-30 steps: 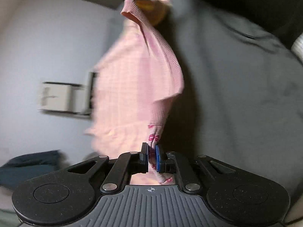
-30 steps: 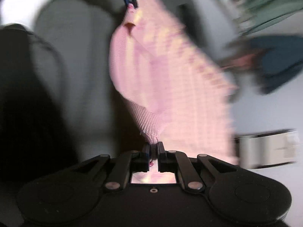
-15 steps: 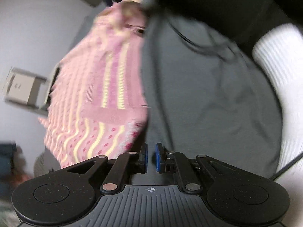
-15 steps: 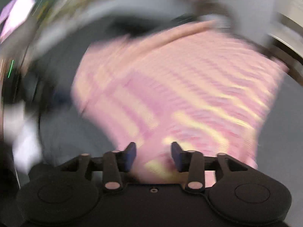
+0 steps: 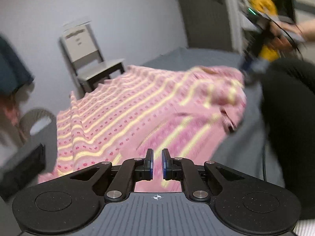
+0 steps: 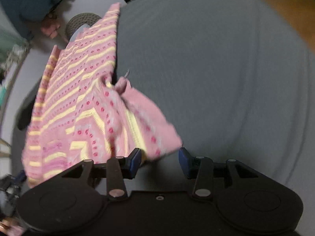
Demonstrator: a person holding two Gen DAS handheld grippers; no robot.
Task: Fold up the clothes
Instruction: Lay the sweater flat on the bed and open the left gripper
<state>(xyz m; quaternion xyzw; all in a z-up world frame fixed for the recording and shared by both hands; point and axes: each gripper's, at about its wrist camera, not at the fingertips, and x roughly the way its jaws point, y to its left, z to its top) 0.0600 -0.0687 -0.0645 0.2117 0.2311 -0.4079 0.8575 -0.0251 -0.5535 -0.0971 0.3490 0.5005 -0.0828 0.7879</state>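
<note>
Since the pink sweater lies limp on the bed, pinch its ribbed edge; your left gripper is barely parted, your right gripper wide apart, both empty.

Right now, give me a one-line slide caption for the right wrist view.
Right tool open over the grey bed sheet, beside the pink striped knit garment spread flat.

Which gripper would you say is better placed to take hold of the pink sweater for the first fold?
Probably the right gripper: its jaws stand wide open with the pink sweater edge between them. The left gripper is nearly closed.
</note>
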